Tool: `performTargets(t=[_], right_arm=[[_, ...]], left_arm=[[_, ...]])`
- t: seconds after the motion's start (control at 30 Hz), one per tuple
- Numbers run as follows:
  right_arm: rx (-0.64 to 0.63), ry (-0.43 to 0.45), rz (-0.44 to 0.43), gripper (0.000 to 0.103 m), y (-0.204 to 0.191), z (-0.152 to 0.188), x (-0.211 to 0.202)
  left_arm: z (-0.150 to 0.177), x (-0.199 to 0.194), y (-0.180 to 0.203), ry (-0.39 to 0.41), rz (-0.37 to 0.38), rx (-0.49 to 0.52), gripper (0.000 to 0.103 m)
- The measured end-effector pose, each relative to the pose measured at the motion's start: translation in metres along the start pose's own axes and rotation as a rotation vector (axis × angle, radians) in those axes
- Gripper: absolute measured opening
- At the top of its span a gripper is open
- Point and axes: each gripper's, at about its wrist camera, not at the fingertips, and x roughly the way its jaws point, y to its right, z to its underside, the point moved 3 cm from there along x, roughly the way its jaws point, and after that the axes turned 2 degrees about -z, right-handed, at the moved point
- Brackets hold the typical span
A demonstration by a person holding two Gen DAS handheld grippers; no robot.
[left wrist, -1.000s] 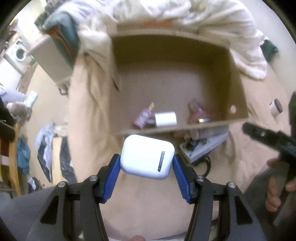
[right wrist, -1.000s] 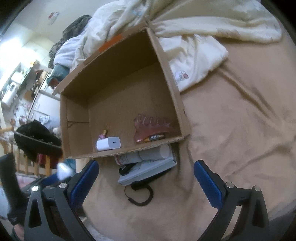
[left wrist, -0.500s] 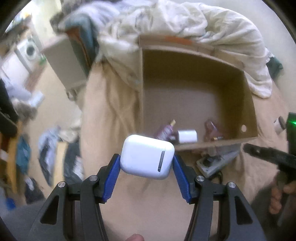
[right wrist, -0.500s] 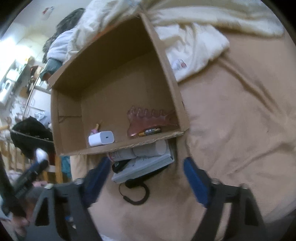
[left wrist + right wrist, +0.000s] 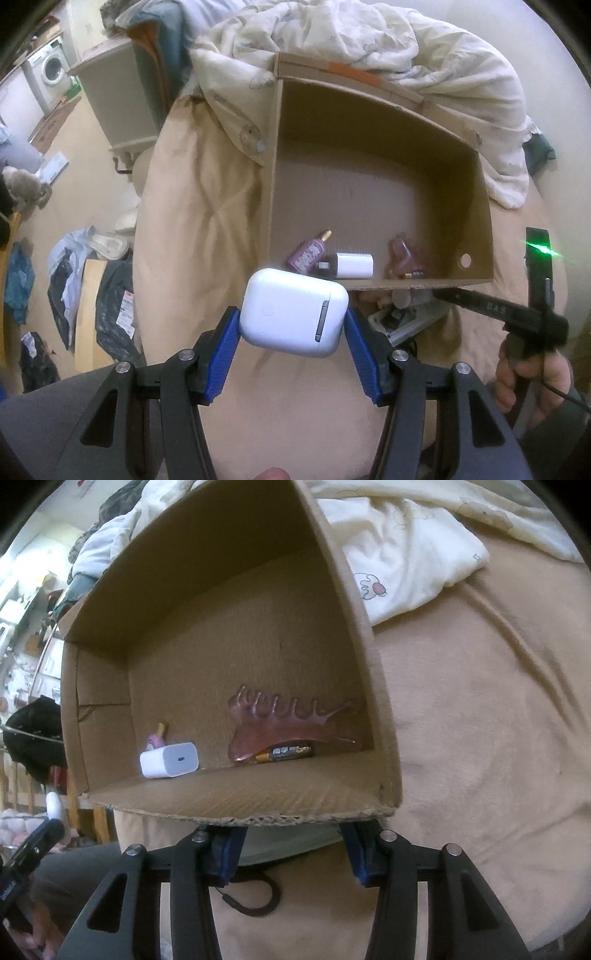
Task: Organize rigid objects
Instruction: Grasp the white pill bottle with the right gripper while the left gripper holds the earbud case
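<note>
My left gripper (image 5: 293, 325) is shut on a white earbud case (image 5: 293, 312), held above the bed in front of an open cardboard box (image 5: 476, 229). The box holds a purple bottle (image 5: 308, 253), a white charger (image 5: 352, 265), a reddish hair claw (image 5: 280, 723) and a battery (image 5: 288, 753). My right gripper (image 5: 291, 843) sits low against the box's near wall (image 5: 258, 801), its fingertips hidden under the wall's edge. Its jaws stand on either side of a grey-white power strip (image 5: 288, 843); contact with it is hidden. The strip also shows in the left wrist view (image 5: 402, 321).
A black cable loop (image 5: 251, 897) lies on the tan sheet (image 5: 480, 738). A crumpled white duvet (image 5: 369, 44) lies behind the box. A bedside cabinet (image 5: 118, 103) and floor clutter (image 5: 92, 295) are at the left, off the bed.
My right gripper has moved forward and down to the box's near wall and its jaws have narrowed around the power strip. My left gripper has drawn back leftward with the earbud case.
</note>
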Motion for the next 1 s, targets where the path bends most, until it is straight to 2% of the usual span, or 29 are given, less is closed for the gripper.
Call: performTargets(t=[0.13, 0.23, 0.4, 0.53, 0.6, 0.67, 0.73, 0.83, 1.0], right_arm=[[-0.032, 0.024, -0.011, 0.041, -0.004, 0.004, -0.009], [-0.053, 0.047, -0.025, 0.041, -0.009, 0.007, -0.016], [-0.084, 0.036, -0.104, 0.039, -0.019, 0.010, -0.019], [-0.080, 0.019, -0.044, 0.039, -0.019, 0.006, -0.009], [-0.110, 0.019, 0.032, 0.040, -0.019, 0.006, -0.005], [-0.165, 0.023, 0.083, 0.046, -0.026, 0.008, -0.004], [-0.199, 0.028, 0.096, 0.061, -0.033, 0.011, -0.002], [-0.259, 0.035, 0.130, 0.062, -0.047, 0.015, 0.003], [-0.352, 0.054, 0.286, 0.064, -0.055, 0.017, 0.018]], left_arm=[[0.000, -0.002, 0.002, 0.005, 0.011, -0.005, 0.054], [0.000, -0.002, 0.003, 0.007, 0.011, -0.004, 0.054], [0.000, -0.002, 0.003, 0.004, 0.010, -0.009, 0.054], [0.001, 0.000, 0.003, -0.002, 0.006, -0.010, 0.054], [0.001, 0.001, 0.003, -0.004, 0.004, -0.010, 0.054], [0.001, 0.001, 0.003, -0.004, 0.003, -0.010, 0.054], [0.001, 0.001, 0.003, -0.003, 0.001, -0.008, 0.054], [0.001, 0.003, 0.005, -0.006, -0.004, -0.002, 0.054], [0.002, 0.006, 0.003, -0.011, -0.020, 0.000, 0.054]])
